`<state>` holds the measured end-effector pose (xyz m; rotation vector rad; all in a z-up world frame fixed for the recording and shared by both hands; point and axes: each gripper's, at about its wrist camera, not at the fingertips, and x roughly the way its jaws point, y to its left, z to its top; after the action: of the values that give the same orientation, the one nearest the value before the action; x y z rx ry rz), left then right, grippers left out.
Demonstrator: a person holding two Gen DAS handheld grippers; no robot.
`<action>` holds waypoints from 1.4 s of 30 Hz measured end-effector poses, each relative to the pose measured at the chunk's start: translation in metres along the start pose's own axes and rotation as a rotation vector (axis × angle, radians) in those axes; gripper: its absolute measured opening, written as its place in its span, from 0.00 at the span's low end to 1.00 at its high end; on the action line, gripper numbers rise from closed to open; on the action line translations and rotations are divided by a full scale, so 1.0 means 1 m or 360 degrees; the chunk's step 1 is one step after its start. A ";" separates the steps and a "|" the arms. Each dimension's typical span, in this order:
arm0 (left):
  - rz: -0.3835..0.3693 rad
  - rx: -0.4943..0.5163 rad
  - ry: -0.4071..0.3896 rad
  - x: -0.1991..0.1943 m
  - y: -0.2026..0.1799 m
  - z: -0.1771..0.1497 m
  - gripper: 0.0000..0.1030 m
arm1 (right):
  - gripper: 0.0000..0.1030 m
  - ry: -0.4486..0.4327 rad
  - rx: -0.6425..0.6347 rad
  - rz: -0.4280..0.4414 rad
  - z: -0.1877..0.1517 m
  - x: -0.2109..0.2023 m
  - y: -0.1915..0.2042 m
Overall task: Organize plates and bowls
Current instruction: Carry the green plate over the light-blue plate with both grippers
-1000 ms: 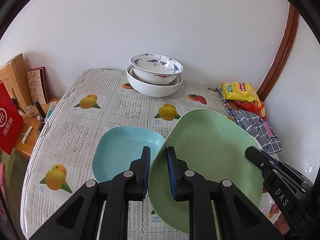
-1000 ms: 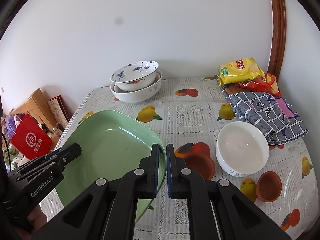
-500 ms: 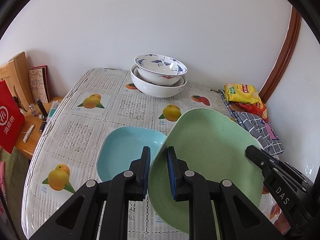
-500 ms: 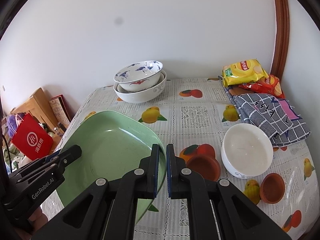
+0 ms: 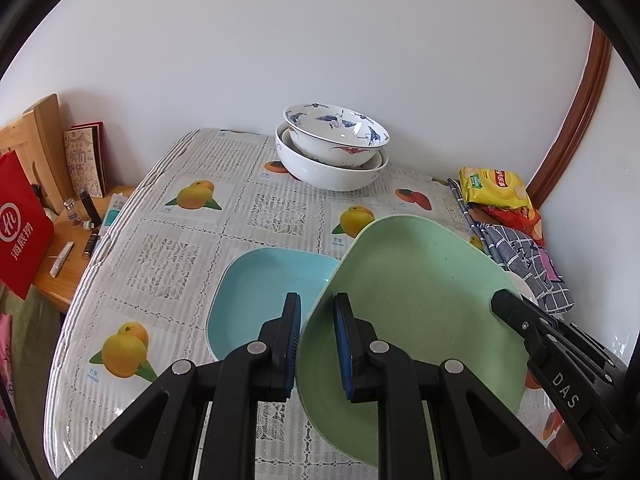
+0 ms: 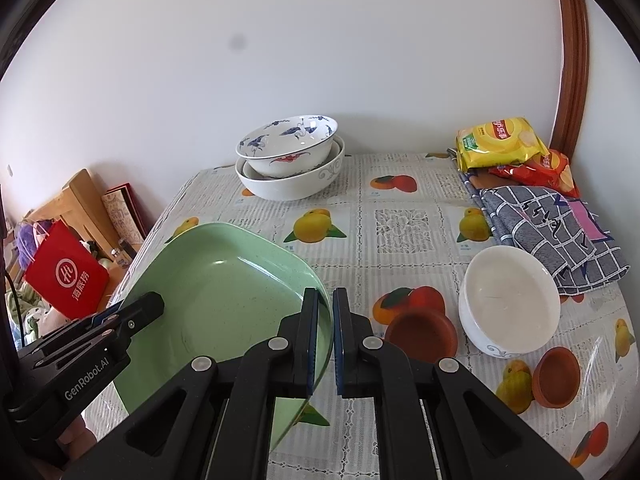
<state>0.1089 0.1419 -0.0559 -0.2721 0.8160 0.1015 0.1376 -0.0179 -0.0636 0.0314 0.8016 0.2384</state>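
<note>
Both grippers angle down w/ the green plate (image 5: 420, 300) tilted between them. Left gripper (image 5: 317, 348) pinches its left rim, bottom centre. Right gripper (image 6: 325, 340) is clamped on the opposite rim, jaws nearly touching.

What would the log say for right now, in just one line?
phase: carrying | left tongs: shut on green plate rim | right tongs: shut on opposite rim | plate: tilted, lifted | below: blue plate

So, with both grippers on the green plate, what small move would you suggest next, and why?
Probably carry the green plate a little left and lower it onto the blue plate. The left gripper and right gripper each clamp a rim, the green plate hangs tilted above the table, and the blue one lies flat and bare beside it, a similar shape.
</note>
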 end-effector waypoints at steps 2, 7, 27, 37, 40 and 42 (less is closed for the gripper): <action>0.0004 0.0001 0.0001 0.001 0.001 0.000 0.16 | 0.07 0.0003 -0.0002 0.0003 0.000 0.001 0.001; 0.0011 -0.0005 0.0008 0.003 0.003 -0.001 0.16 | 0.07 0.0013 -0.0002 0.0007 0.000 0.005 0.001; 0.0027 -0.0051 0.0054 0.018 0.017 -0.001 0.16 | 0.07 0.0062 -0.0024 0.0024 0.003 0.024 0.009; 0.0034 -0.0086 0.0081 0.028 0.027 0.000 0.16 | 0.07 0.0094 -0.0038 0.0029 0.004 0.037 0.015; 0.0034 -0.0098 0.0090 0.031 0.030 -0.001 0.16 | 0.07 0.0102 -0.0047 0.0028 0.004 0.040 0.017; 0.0037 -0.0099 0.0096 0.033 0.032 -0.001 0.16 | 0.07 0.0112 -0.0048 0.0031 0.004 0.043 0.018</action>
<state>0.1249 0.1716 -0.0872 -0.3258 0.8770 0.1414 0.1659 0.0093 -0.0893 0.0025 0.8679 0.2713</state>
